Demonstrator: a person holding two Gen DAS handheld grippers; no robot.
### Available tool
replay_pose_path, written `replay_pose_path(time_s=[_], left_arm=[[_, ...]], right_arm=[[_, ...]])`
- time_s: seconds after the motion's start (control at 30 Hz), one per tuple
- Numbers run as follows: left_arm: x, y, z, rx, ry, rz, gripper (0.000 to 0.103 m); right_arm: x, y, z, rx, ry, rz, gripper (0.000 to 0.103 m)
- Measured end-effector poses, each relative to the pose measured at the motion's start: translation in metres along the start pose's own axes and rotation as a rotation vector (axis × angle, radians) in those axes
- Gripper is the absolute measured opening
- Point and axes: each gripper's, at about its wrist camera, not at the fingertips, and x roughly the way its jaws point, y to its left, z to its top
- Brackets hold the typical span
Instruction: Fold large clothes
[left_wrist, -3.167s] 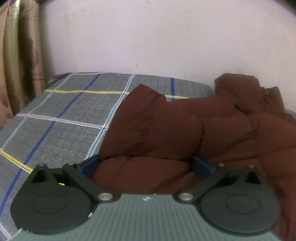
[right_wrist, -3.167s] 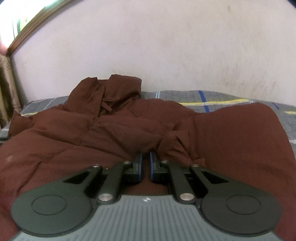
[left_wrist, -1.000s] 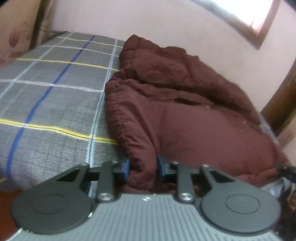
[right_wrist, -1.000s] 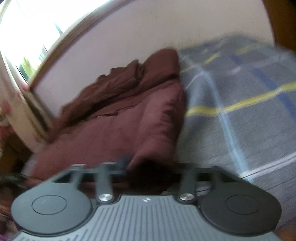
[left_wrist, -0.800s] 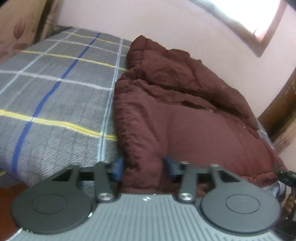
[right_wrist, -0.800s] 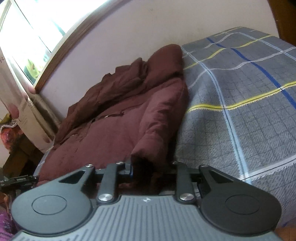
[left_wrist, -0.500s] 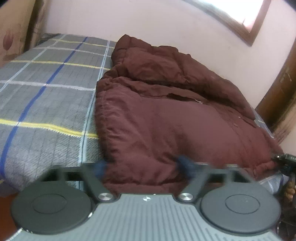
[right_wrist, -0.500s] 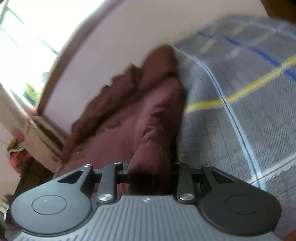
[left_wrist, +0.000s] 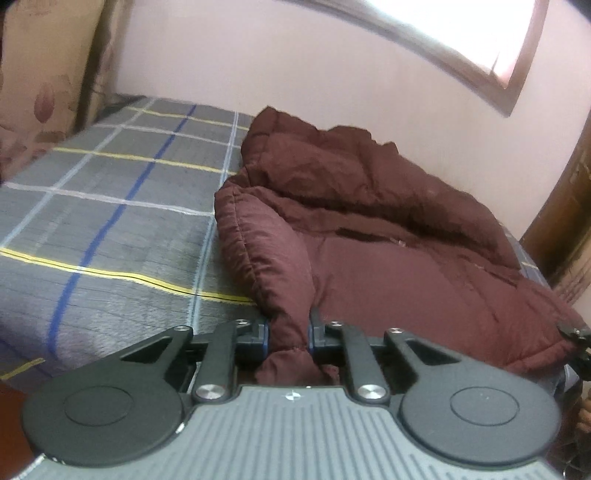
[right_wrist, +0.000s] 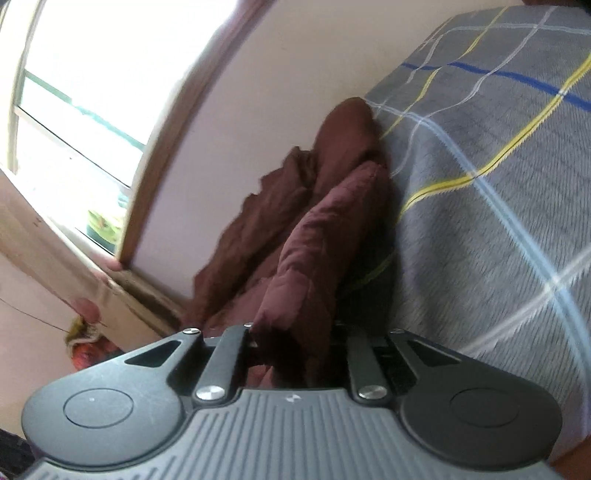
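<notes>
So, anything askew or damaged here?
No damage shows. The maroon jacket lies rumpled along the checked bedspread, its near hem bunched where the left gripper is closing on it.

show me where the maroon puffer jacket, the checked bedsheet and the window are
maroon puffer jacket (left_wrist: 406, 273), left wrist view, on its smooth front panel.
checked bedsheet (left_wrist: 122, 236), left wrist view, on bare grey cloth beside the blue stripe.
window (right_wrist: 92, 74), right wrist view, on the bright pane inside the wooden frame.

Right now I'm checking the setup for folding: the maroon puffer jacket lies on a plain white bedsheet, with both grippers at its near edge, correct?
Not quite. The bedsheet is grey plaid with blue, yellow and white lines, as the left wrist view shows. The maroon puffer jacket does lie on it, with the left gripper and right gripper at its near edge.
</notes>
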Motion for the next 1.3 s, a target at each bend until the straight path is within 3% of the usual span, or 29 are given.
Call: replay_pose_path(time_s=[0.33,0.5,0.67,0.87,1.0,1.17,1.3], left_arm=[[-0.064,0.002,0.015,-0.068,-0.077,-0.021,0.017],[-0.07,-0.01,0.045,-0.079,-0.179,-0.005,0.017],[-0.054,-0.022,0.09,-0.093,-0.276,0.011,0.016],[0.004,-0.034,0.145,-0.124,-0.326,0.066,0.017],[0.053,-0.032,0.17,-0.149,-0.316,0.123,0.019],[0.117,-0.03,0.183,-0.13,-0.282,0.202,0.029],[0.146,-0.028,0.183,-0.115,-0.267,0.222,0.029]], right_arm=[[-0.048,0.033,-0.034,0.127,-0.053,0.149,0.012],[-0.04,0.054,-0.002,0.126,-0.097,0.231,0.013],[-0.008,0.066,0.053,0.099,-0.126,0.256,0.013],[0.056,0.052,0.129,0.092,-0.144,0.168,0.013],[0.11,0.022,0.166,0.172,-0.14,0.082,0.013],[0.175,-0.017,0.18,0.218,-0.114,-0.014,0.014],[0.207,-0.039,0.177,0.238,-0.113,-0.07,0.014]])
